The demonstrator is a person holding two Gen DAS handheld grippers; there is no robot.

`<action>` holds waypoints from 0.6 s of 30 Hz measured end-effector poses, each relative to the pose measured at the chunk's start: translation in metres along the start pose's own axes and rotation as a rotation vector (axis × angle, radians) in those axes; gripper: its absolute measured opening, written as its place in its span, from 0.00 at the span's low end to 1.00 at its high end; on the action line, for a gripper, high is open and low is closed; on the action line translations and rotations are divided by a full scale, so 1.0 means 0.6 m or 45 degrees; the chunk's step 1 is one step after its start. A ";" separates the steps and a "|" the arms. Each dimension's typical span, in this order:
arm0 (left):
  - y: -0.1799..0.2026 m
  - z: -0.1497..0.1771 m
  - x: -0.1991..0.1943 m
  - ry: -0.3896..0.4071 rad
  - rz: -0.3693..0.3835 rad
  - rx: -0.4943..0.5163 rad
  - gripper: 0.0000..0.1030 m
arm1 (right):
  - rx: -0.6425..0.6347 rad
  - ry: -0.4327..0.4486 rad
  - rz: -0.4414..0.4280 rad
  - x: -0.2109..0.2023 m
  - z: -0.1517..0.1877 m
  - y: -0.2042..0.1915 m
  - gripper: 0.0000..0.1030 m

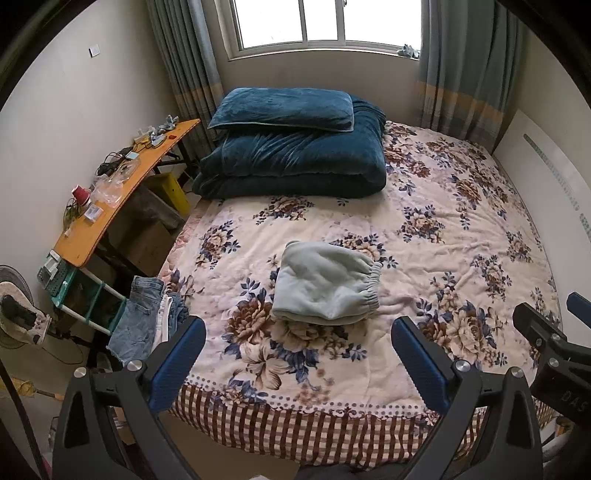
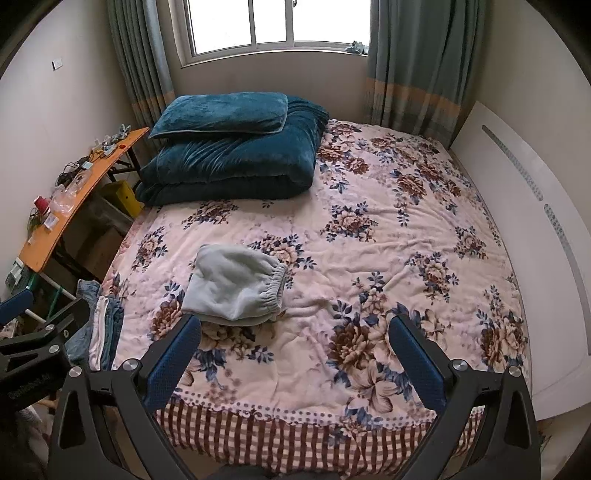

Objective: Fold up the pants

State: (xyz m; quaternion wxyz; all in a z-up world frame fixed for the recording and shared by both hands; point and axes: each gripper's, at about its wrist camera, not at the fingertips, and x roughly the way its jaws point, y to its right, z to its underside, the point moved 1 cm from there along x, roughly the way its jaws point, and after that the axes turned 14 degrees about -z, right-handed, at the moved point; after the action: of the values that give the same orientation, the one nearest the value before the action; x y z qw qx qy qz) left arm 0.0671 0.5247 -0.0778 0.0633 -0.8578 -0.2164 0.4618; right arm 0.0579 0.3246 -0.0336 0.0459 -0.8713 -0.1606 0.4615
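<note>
Grey-green pants (image 1: 327, 286) folded on bedspread (image 1: 443, 229), beyond left claw (image 1: 297, 352) and right claw (image 2: 293, 350), both gaping, empty

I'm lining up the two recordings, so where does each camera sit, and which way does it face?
Left wrist: on the left gripper at the bed's foot, facing the window; its own open fingers show, and the right gripper at the right edge.
Right wrist: on the right gripper, further right, facing the same way; its own open fingers show, and the left gripper at the left edge.
Shared: folded pants on the flowered bedspread, blue bedding, orange table.
</note>
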 end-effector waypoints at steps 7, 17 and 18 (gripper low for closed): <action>-0.001 -0.003 0.001 0.005 0.011 0.000 1.00 | 0.003 -0.003 -0.008 0.002 0.002 0.003 1.00; -0.001 0.000 -0.003 0.000 0.009 -0.004 1.00 | 0.007 -0.006 -0.017 0.005 0.012 0.000 1.00; -0.001 0.000 -0.003 0.000 0.009 -0.005 1.00 | 0.004 -0.005 -0.017 0.005 0.013 -0.002 1.00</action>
State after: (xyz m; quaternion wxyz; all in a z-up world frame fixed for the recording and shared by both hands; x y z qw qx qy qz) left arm 0.0660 0.5247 -0.0762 0.0600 -0.8588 -0.2144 0.4615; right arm 0.0526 0.3259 -0.0401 0.0502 -0.8692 -0.1658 0.4631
